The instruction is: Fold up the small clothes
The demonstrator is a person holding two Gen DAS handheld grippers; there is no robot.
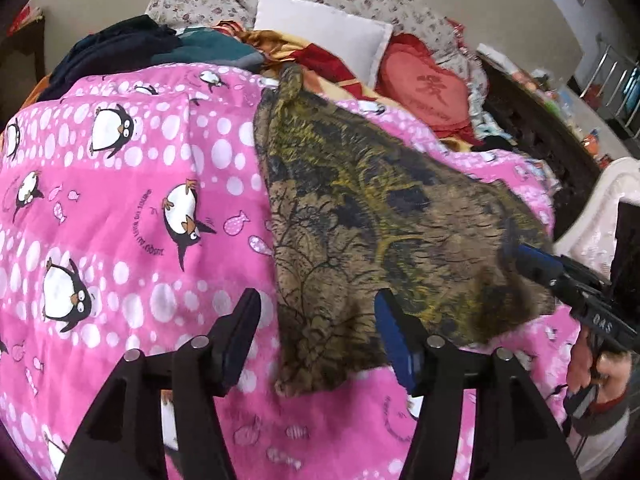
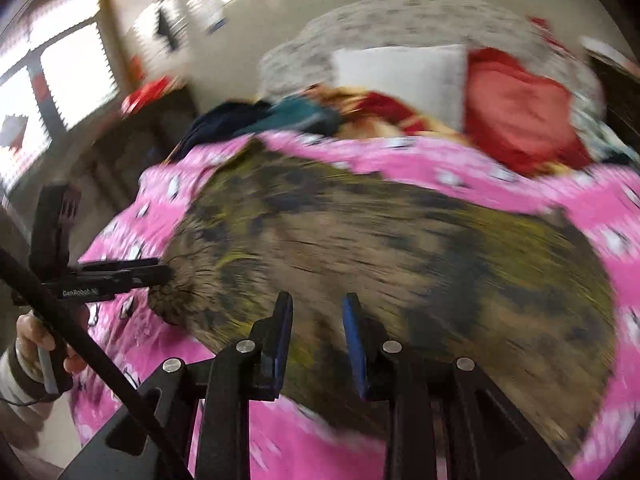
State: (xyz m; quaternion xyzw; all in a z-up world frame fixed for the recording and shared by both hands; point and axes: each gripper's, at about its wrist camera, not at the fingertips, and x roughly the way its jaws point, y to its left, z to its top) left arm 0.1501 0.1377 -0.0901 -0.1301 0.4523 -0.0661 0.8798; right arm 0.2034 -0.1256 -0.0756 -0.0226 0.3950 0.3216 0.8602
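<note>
A brown, yellow and black patterned cloth [image 1: 372,216] lies spread on a pink penguin quilt [image 1: 120,200]. My left gripper [image 1: 316,344] is open, its jaws wide apart over the cloth's near left corner. My right gripper shows in the left wrist view [image 1: 528,256] at the cloth's near right edge, fingers partly under the fabric. In the blurred right wrist view the cloth [image 2: 380,248] fills the middle; my right gripper [image 2: 316,340] stands open over its near edge, fabric between the fingers. My left gripper [image 2: 160,274] touches the cloth's left corner there.
A pile of dark and teal clothes [image 1: 160,48] lies at the quilt's far left. A white pillow [image 1: 324,28] and a red heart cushion [image 1: 428,92] lie behind. A dark cluttered table [image 1: 536,120] stands to the right. A window [image 2: 60,72] is at the left.
</note>
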